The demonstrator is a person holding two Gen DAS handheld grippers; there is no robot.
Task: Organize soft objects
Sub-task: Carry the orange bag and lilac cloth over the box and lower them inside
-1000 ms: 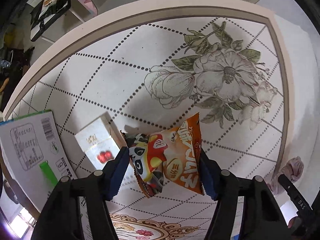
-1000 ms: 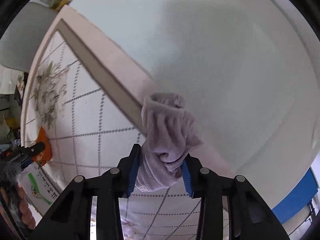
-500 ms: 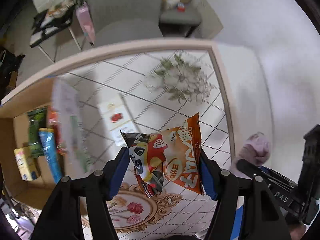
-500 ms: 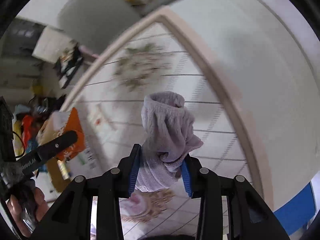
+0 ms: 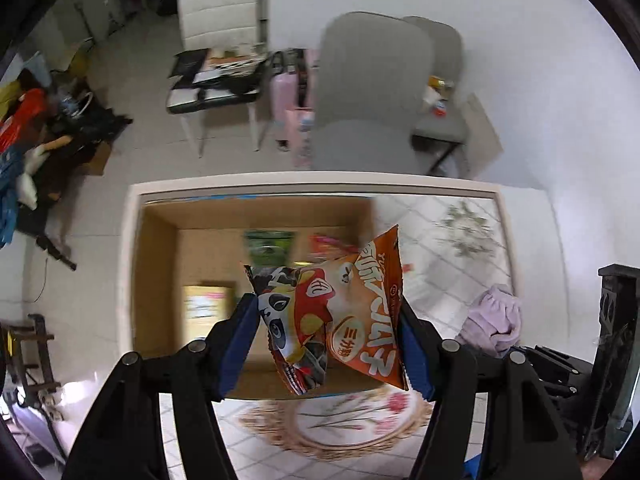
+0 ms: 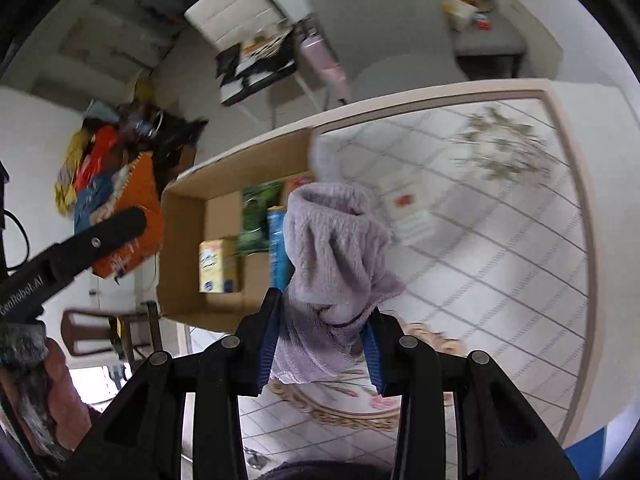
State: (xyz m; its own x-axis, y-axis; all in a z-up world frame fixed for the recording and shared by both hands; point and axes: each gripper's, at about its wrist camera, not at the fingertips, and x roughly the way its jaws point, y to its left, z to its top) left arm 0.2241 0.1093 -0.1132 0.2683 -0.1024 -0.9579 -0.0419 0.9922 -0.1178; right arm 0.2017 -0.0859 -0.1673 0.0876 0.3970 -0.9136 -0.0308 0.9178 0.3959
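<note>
The surface point(image 6: 500, 264) has a white cloth with a flower pattern. An open cardboard box point(image 6: 182, 240) and a small white card point(image 6: 408, 208) lie on it.

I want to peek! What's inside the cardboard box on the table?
Inside the cardboard box I can see a yellow carton, a green packet and a blue packet. The purple cloth in the right gripper covers the box's right part.

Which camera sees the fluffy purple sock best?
The right wrist view. The purple sock fills the middle there, pinched in the right gripper, so its fuzzy knit shows. The left wrist view catches it only small, off at the right edge, partly hidden.
</note>
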